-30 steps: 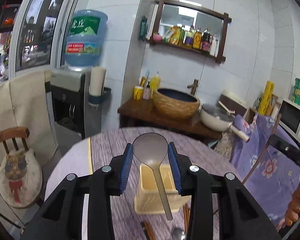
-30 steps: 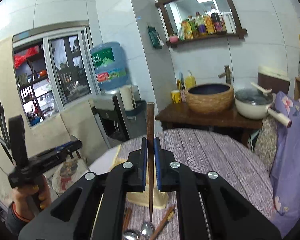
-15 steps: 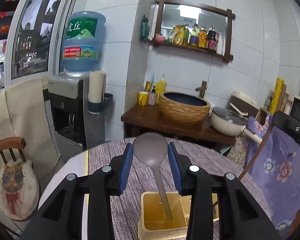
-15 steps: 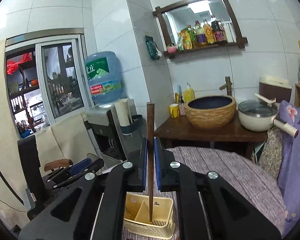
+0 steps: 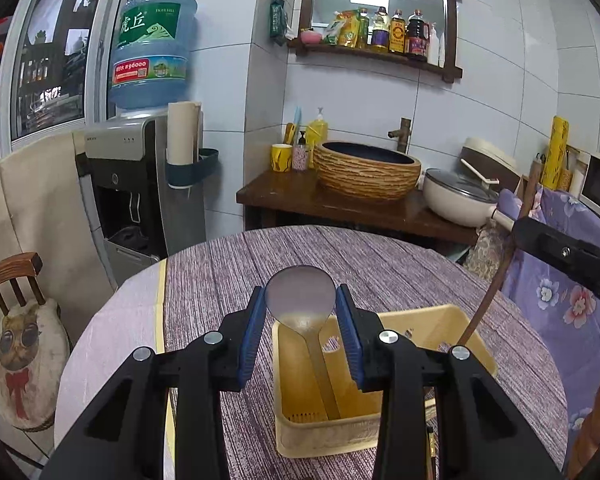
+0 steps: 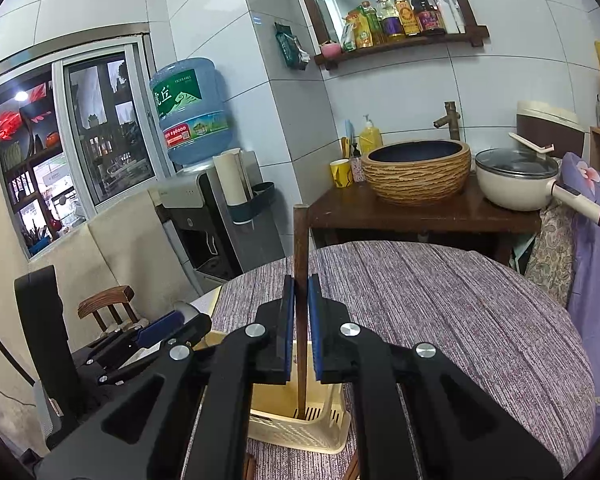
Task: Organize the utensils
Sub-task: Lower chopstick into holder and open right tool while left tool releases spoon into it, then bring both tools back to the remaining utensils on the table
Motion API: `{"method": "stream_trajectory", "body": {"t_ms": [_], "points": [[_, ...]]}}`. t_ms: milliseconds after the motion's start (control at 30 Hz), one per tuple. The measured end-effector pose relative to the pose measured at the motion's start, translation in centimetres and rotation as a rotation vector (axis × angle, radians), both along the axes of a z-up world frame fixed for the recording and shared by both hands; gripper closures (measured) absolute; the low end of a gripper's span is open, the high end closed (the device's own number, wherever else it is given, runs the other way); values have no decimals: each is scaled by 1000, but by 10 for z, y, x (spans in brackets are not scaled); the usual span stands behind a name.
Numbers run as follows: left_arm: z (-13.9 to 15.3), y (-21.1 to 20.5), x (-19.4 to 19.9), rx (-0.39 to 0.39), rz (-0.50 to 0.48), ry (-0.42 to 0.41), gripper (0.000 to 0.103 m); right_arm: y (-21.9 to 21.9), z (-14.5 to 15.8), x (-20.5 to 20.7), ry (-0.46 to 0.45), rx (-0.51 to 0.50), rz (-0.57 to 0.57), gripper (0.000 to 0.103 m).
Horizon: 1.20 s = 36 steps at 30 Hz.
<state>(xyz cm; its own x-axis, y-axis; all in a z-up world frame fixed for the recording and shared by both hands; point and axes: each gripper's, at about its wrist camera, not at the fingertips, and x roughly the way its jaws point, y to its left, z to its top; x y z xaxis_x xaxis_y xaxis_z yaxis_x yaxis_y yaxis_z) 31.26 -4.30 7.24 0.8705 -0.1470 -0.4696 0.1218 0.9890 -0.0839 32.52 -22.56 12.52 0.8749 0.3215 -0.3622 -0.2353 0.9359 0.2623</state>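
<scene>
Lowered toward yellow caddy [image 5: 428, 322]: left gripper [image 5: 301, 316] clamped on ladle [image 5: 300, 296], right gripper [image 6: 301, 320] pinching chopstick [image 6: 300, 240].

The right gripper [image 6: 301, 320] is clamped on a brown chopstick [image 6: 300, 240] that stands upright between its blue pads; the chopstick's lower tip reaches down inside a yellow basket [image 6: 300, 432], close to the slotted floor; the basket sits near the close edge of a round table [image 6: 440, 312] covered in a purple striped cloth; the left gripper [image 6: 156, 330] shows at the table's left edge, just beside the basket; a wooden chair [image 6: 106, 300] stands beyond it.
</scene>
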Motion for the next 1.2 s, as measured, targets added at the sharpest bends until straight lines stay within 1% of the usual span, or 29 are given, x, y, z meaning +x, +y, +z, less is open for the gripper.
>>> {"method": "stream_trajectory", "body": {"t_ms": [200,333,433,500,567,600,633,700,767,833,867,933,1000,1100,1167,1200], "points": [[-11,-6,2,42,-7,19,67,0,-5,0,-1,2,-3,95],[-13,-9,0,72,-8,8,67,-3,-7,1,5,10,-12,95],[-12,-10,1,74,-8,9,66,-6,-8,3,8,15,-31,95],[-12,-9,1,67,-11,11,60,-8,-10,4,20,22,-37,94],[-10,-8,-4,58,-9,1,43,-10,-12,4,22,24,-43,91],[-9,-7,-7,54,-8,-8,39,-10,-12,3,19,21,-47,84],[-8,-6,-11,50,-5,-23,34,-10,-12,1,12,15,-52,75],[-5,-4,-20,51,0,-40,29,-12,-12,-5,-9,9,-58,64],[-4,-2,-28,50,6,-45,19,-14,-11,-15,-36,3,-68,60],[-4,0,-38,46,12,-42,14,-16,-10,-24,-50,-2,-78,53],[-4,1,-44,44,14,-39,12,-16,-10,-28,-52,-5,-80,52],[-8,4,-54,43,22,-25,8,-17,-13,-40,-61,-26,-80,47],[-15,6,-64,49,22,3,7,-17,-19,-51,-57,-51,-66,44],[-31,9,-73,62,19,77,5,-16,-38,-62,-1,-79,-47,43],[-48,9,-81,70,8,136,5,-17,-58,-67,67,-111,-52,43],[-55,10,-86,74,9,153,5,-18,-66,-67,93,-118,-52,43]]}}
